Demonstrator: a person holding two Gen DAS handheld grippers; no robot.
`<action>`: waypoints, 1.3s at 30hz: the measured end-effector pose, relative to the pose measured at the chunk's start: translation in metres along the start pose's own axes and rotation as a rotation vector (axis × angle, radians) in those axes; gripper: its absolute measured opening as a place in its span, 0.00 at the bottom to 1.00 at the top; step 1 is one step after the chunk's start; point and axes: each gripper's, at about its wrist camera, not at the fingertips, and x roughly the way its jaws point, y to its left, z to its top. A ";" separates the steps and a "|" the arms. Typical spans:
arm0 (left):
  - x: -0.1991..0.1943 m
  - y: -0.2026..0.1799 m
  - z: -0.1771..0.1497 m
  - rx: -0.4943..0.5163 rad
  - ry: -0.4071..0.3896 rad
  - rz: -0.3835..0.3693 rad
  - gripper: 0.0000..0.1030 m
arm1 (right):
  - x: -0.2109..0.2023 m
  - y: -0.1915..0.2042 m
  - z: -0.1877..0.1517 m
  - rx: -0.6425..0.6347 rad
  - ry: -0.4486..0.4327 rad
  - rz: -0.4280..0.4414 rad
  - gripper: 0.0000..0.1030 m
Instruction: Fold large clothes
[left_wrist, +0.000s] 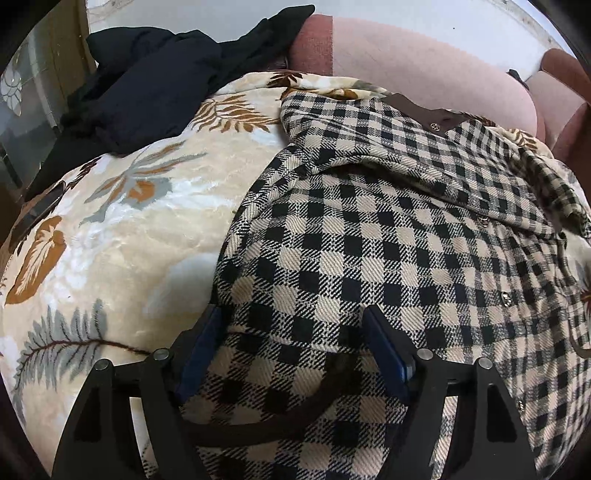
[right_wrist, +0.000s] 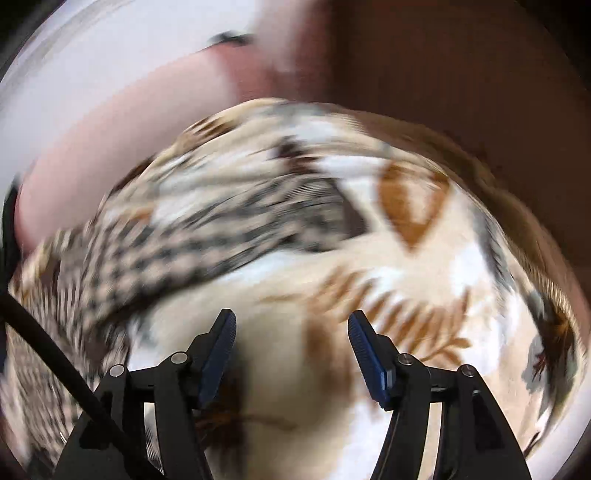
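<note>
Left wrist: checked shirt (left_wrist: 369, 229) under gripper (left_wrist: 295, 325)

Checked shirt (left_wrist: 369, 229) — black-and-cream woven plaid with a dark brown collar and small metal snaps down the front. It lies spread but rumpled on a leaf-patterned blanket (left_wrist: 122, 229), one part folded over near the collar — edges uneven, not yet folded.

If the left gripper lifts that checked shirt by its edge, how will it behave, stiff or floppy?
Probably floppy: the checked shirt already lies in soft folds and humps on the leaf-print blanket. It looks like thick woven cloth, so likely fairly heavy and it should drape down. The open left gripper straddles one hump, so it may catch several layers.
</note>
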 end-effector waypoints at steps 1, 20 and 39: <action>0.004 -0.001 0.000 0.000 -0.001 0.003 0.77 | 0.003 -0.013 0.006 0.051 0.003 0.018 0.68; 0.013 -0.007 0.004 -0.004 0.001 0.023 0.82 | 0.109 -0.050 0.071 0.658 0.051 0.312 0.73; 0.005 -0.010 0.002 -0.009 -0.001 -0.001 0.82 | 0.041 -0.102 0.064 0.477 -0.013 0.226 0.17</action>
